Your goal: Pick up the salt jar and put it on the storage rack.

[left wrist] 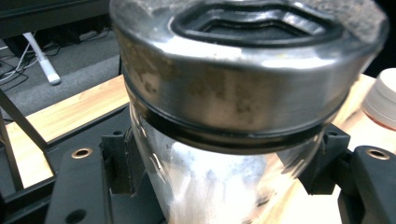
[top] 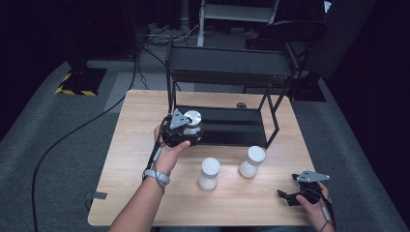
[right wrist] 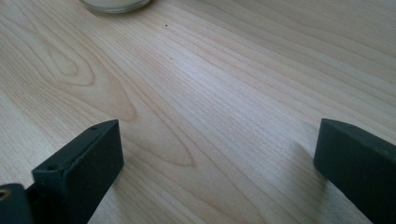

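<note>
Dark room, grey carpet, wooden counter (top: pixel 145 193) with a black two-tier rack (top: pixel 232 126). Your left hand-held gripper (top: pixel 186 129) is clamped on a glass jar (left wrist: pixel 219 182) with a metal lid (left wrist: pixel 243 74), at the lower shelf's left end. Your right hand-held gripper (right wrist: pixel 217 158) rests at the counter's near right corner, jaws wide apart, nothing between them. Two white-lidded jars (top: pixel 209 173) stand mid-counter.

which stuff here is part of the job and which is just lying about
In the job:
- jar with metal lid, gripped by the left claw
- black rack, lower shelf beside that jar
- two white-lidded jars waiting on the table

Lying about:
- small dark round thing behind the rack
- chair
- floor cables
</note>
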`<action>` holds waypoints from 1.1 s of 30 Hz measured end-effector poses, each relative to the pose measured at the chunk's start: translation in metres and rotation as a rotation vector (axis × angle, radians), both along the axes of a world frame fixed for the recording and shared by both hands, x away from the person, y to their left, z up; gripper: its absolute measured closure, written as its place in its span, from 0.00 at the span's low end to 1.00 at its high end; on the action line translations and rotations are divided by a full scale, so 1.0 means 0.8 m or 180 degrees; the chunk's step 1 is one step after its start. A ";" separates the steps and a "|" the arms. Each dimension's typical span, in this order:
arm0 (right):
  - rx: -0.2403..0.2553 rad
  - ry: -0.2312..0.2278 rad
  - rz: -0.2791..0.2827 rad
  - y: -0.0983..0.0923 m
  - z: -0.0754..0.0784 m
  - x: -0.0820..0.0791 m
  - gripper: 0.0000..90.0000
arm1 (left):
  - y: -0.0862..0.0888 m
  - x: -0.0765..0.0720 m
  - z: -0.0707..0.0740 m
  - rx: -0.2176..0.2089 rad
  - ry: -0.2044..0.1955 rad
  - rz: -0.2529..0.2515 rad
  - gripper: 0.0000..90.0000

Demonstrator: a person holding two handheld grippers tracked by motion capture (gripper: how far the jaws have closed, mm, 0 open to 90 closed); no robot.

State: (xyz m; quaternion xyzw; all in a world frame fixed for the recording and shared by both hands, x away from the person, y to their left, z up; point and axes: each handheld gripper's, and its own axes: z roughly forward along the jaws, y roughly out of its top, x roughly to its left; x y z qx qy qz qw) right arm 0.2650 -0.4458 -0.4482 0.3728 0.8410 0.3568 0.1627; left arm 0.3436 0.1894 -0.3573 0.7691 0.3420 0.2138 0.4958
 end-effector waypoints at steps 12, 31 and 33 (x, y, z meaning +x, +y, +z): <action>0.0000 0.0000 0.0000 0.000 0.000 0.000 0.01 | -0.008 0.023 -0.004 0.0001 0.0092 0.0051 0.34; 0.0000 0.0001 0.0001 0.000 0.000 0.000 0.01 | -0.023 0.053 -0.018 -0.0013 0.0052 0.0081 0.34; -0.0001 0.0000 0.0001 0.000 0.000 0.000 0.01 | -0.024 0.055 -0.019 -0.0012 0.0069 0.0098 0.34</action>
